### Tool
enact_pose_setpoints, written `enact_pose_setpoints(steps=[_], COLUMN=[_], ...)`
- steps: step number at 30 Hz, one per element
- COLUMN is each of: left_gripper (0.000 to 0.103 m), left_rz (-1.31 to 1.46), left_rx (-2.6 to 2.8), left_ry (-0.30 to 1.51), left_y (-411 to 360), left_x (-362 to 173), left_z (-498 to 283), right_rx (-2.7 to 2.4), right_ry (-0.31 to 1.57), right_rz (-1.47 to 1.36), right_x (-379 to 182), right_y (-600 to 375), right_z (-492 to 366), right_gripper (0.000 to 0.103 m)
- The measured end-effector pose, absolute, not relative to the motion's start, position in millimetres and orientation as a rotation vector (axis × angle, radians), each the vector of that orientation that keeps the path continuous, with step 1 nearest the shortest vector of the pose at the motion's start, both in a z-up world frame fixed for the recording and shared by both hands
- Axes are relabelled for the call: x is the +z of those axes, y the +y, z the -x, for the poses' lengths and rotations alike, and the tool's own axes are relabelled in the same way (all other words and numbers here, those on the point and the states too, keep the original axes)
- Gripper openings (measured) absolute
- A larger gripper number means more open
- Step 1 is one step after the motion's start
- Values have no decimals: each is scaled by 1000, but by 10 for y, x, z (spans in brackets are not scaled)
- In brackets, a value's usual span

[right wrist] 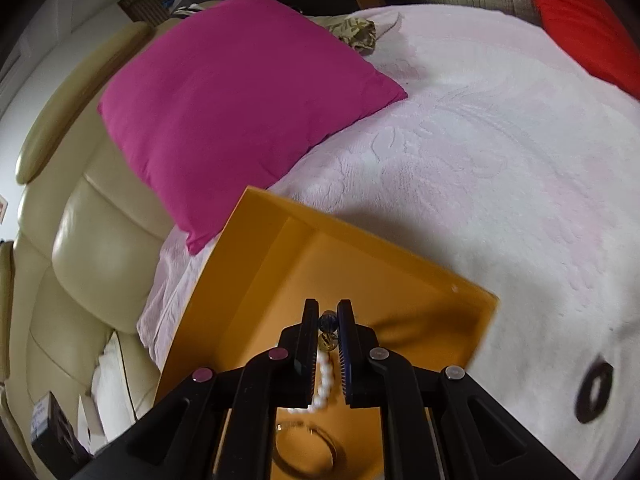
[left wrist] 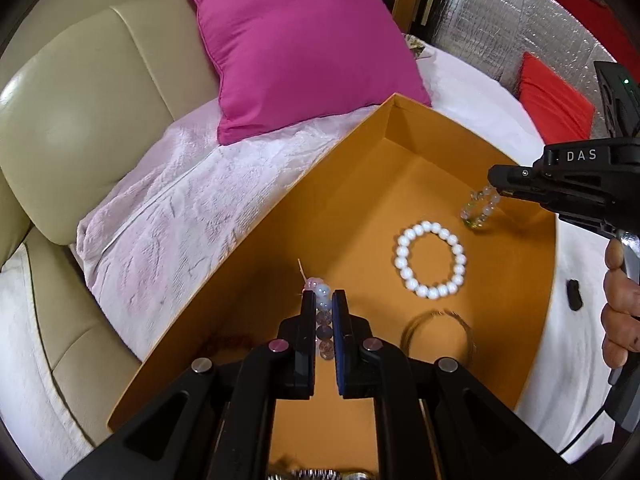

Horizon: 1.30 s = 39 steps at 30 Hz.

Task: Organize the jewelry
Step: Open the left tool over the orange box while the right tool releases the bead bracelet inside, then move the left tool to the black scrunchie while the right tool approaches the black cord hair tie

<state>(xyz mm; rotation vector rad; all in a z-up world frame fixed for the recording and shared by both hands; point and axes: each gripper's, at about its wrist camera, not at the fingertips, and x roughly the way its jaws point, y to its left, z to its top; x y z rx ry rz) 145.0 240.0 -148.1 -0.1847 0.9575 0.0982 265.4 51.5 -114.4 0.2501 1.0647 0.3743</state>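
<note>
An orange box (left wrist: 280,256) lies on a pale pink blanket. In the left wrist view my left gripper (left wrist: 323,300) is shut on a bracelet of pale and purple beads (left wrist: 322,320) and holds it above the box floor. A white pearl bracelet (left wrist: 430,266) and thin wire bangles (left wrist: 440,332) lie in the box. My right gripper (left wrist: 494,184) is shut on a clear and green bead bracelet (left wrist: 478,208) that hangs over the box's far side. In the right wrist view the right gripper (right wrist: 328,312) pinches that bracelet (right wrist: 329,332), with the pearl bracelet (right wrist: 322,384) and bangles (right wrist: 308,448) below.
A magenta pillow (left wrist: 296,40) leans on a cream leather headboard (left wrist: 80,120) behind the box. A red cushion (left wrist: 552,100) lies at the far right. A small dark ring (right wrist: 594,392) lies on the blanket (right wrist: 480,160) right of the box.
</note>
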Motion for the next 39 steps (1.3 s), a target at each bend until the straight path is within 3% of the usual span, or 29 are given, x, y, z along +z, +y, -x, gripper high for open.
enact_pose_setpoints(steps=[4,5,7,8,9,20,29,39], left_gripper=[10,16,36,48,52,53,58,58], left_rz=[177,172,156,150,144,56,-49,-154], left_rx=[110,114,126,131,139,104,-15,-111], left_ry=[1003,1009,1013,1006,994,852,771,799], left_y=[2402,2396,2376,2369,2358,1882,945,-51], left_x=[-1582,-1593,-1596,-1576,-1545,-901,-595,-862], left_z=[-1535,-1540,-1528,-1513,-1486,-1197,-1028,-1105], right_rx=[307,303,286,297,316,285,102,8], right_ry=[1064,1059,1040,1026,1003,770,779,753], right_rz=[-226,-228,-233,-243,-255,-303,-419,-652], right_x=[-1216,-1206,-1132,-1081,-1017,-392,-610,-1070], right_y=[484,469,409,376,335,-676,-2135,-3263], right_z=[-2693,-2690,-2652,-2618,-2573,-1857,-1349,-1159], right_gripper=[12,12,24,38,49,51,51,51])
